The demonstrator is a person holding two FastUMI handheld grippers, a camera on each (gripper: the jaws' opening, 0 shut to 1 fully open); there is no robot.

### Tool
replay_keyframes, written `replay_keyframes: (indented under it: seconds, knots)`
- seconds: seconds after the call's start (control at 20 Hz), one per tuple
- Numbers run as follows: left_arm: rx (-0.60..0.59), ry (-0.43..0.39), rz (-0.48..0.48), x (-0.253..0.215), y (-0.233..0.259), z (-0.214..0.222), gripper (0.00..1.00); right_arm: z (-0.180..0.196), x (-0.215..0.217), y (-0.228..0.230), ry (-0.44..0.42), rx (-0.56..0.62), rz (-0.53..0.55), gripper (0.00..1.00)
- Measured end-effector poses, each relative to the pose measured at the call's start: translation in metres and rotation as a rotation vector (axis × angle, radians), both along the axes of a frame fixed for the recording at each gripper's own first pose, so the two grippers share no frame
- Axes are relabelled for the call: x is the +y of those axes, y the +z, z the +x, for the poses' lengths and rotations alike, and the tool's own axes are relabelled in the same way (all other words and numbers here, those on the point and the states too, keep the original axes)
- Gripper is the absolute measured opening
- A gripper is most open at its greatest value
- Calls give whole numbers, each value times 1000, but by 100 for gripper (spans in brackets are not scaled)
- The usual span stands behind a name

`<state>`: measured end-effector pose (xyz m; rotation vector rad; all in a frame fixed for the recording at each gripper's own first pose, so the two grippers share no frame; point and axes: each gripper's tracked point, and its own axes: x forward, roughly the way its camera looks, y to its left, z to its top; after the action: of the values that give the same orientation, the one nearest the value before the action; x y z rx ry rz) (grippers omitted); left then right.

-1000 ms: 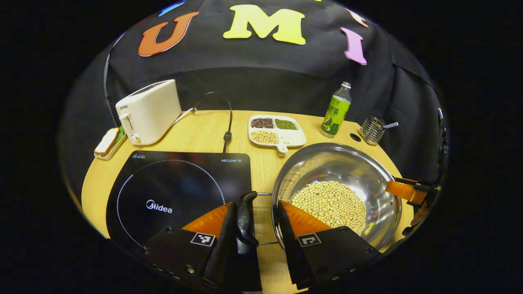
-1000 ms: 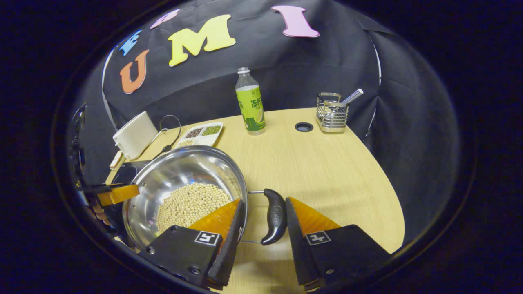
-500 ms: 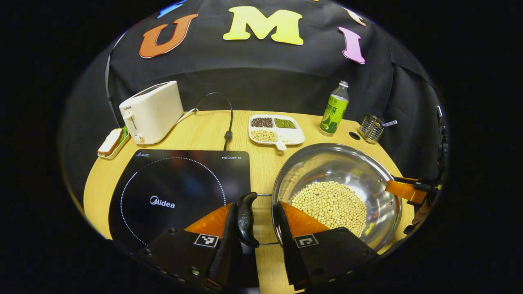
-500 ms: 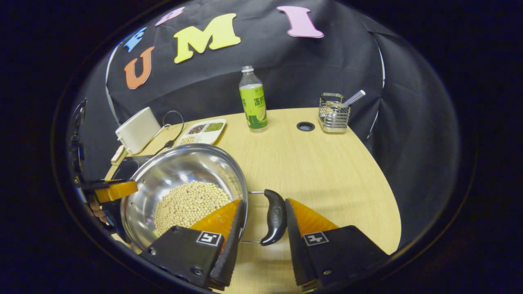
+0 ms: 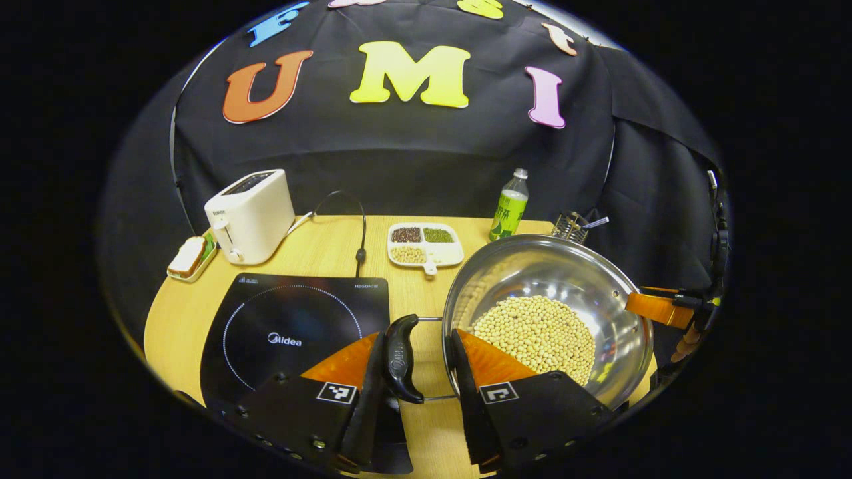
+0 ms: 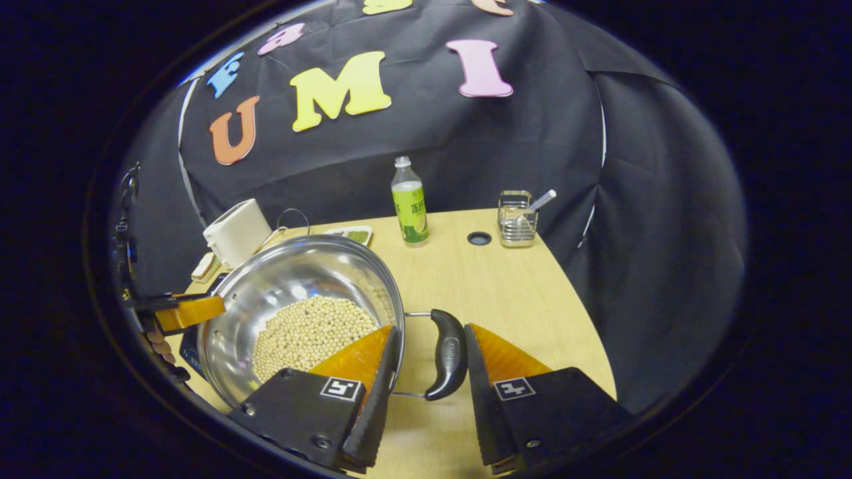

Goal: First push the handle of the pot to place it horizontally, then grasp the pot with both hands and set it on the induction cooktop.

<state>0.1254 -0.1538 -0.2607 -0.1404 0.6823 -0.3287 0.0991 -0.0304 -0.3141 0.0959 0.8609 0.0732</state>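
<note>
Risk first: the pot [image 5: 546, 319], loaded with loose beans [image 5: 536, 332], is hanging clear of the desk [image 6: 506, 299], so any uneven pull could be tilting it and spilling. Going left to right: toaster [image 5: 251, 214] at the desk's back-left corner, induction cooktop [image 5: 293, 332] bare and waiting, left gripper [image 5: 419, 362] with jaws narrow on one black handle [image 5: 401, 358]. Divided dish [image 5: 423, 243], bottle [image 6: 411, 206], wire holder [image 6: 518, 223] are sitting behind. Right gripper [image 6: 426, 362] jaws are flanking the other handle [image 6: 447, 352].
</note>
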Motion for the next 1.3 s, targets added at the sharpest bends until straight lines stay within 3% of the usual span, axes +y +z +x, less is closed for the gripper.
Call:
replay_keyframes:
  seconds: [0.55, 0.95, 1.3]
  knots:
    - [-107, 13, -36, 61, 76, 16, 52, 16, 51, 76, 0, 12, 19, 59]
    - [-136, 127, -56, 155, 82, 24, 52, 35, 149, 94, 87, 0, 32, 58]
    - [-110, 230, -26, 232, 59, 30, 52, 45, 238, 71, 168, 32, 40, 58]
